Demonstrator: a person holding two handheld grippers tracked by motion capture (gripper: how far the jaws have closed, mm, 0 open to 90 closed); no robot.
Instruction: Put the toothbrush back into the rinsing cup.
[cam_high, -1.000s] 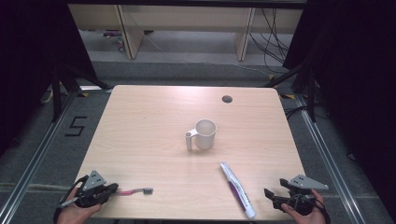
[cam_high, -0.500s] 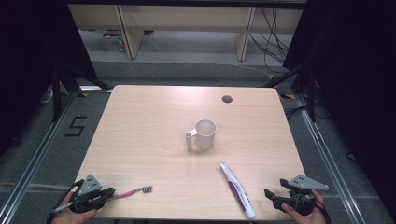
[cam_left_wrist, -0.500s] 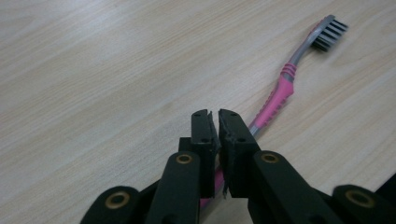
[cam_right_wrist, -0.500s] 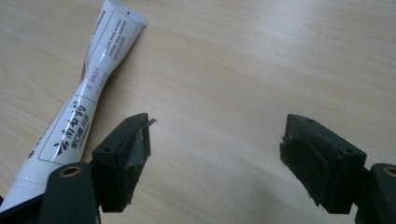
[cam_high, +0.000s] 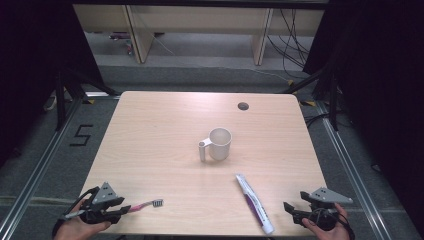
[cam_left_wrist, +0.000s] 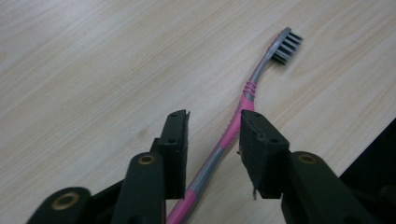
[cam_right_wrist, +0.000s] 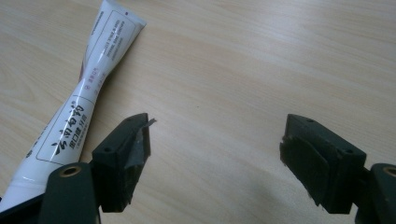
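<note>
Your left tongs have just been opening around the toothbrush, pads clear of its handle, so it lies free at the table's near-left edge. Right tongs gape empty beside the toothpaste; the mug holds neither, by my judgement.

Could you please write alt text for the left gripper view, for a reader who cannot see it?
A pink and grey toothbrush lies on a light wooden table, its handle between the open black jaws of the left gripper, which have just been opening. Its bristled head points up and right.
</note>
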